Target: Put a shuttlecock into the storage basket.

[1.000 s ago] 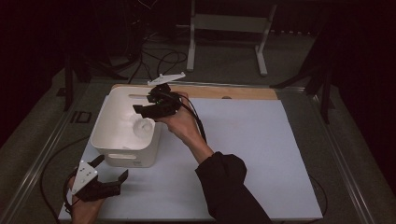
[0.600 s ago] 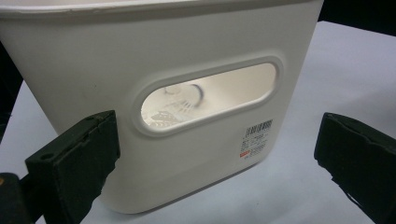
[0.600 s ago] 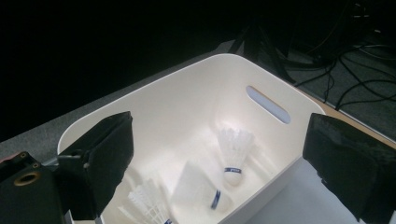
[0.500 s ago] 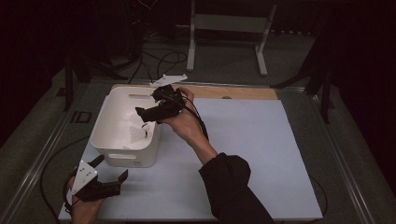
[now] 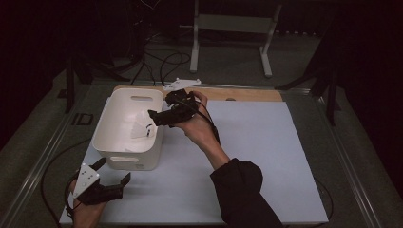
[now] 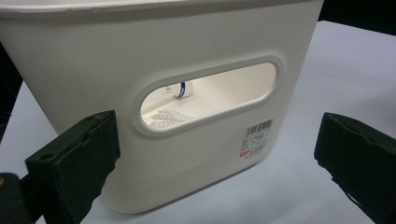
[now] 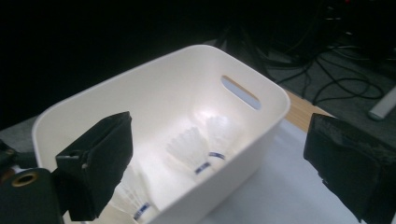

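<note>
A white plastic bin [image 5: 110, 124] stands on the left half of the mat. Several white shuttlecocks [image 7: 191, 149] with blue bands lie on its floor; they show as a pale shape [image 5: 140, 129] in the high view. My right gripper [image 5: 153, 118] hovers over the bin's right rim, pointing left and down into it. Its jaws have just been opening and now stand open [image 7: 222, 140] with nothing between them. My left gripper [image 5: 114, 170] rests near the table's front left corner, open, and faces the bin's near wall [image 6: 93, 60]. One shuttlecock [image 6: 180, 88] shows through the handle slot there.
A pale blue mat [image 5: 266, 156] covers the table, with free room to the right of the bin. A wooden board [image 5: 247, 94] lies along the far edge. A white stand [image 5: 233, 23] and cables sit on the floor beyond. Metal rails border the table.
My right gripper's jaws have spread wider, and the hand has drifted slightly toward the near side over the bin's rim. The left gripper has stayed put.
</note>
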`<state>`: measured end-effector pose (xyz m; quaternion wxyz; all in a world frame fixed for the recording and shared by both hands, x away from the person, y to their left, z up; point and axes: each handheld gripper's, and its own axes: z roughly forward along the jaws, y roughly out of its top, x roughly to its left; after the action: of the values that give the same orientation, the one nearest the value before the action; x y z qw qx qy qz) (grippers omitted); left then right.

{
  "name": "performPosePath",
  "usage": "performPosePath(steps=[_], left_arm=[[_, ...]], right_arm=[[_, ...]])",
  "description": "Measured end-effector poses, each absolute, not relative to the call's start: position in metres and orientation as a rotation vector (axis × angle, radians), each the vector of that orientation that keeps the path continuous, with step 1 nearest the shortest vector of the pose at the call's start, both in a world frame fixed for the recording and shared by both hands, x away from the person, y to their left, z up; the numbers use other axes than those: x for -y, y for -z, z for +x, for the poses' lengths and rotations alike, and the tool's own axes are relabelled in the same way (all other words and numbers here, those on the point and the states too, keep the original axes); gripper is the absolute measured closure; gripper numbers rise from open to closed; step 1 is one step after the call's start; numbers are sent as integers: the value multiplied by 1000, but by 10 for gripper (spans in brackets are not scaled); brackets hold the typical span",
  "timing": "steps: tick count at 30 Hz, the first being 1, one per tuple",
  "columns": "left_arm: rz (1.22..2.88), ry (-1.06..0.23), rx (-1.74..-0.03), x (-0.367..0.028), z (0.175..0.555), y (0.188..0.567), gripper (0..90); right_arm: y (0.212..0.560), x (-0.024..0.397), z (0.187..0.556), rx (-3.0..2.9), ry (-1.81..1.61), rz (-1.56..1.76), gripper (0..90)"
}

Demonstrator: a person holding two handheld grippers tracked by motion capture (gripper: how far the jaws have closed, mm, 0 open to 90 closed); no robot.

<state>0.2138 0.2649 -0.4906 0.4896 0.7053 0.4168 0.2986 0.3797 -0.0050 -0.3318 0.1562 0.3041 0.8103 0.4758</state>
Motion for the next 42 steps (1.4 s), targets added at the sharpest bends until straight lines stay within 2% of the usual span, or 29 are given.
performPosePath(steps=[42], left_arm=[[1715, -725, -1016, -264, 214, 491, 10]], right_arm=[[351, 65, 366, -2206, -1349, 959, 73]])
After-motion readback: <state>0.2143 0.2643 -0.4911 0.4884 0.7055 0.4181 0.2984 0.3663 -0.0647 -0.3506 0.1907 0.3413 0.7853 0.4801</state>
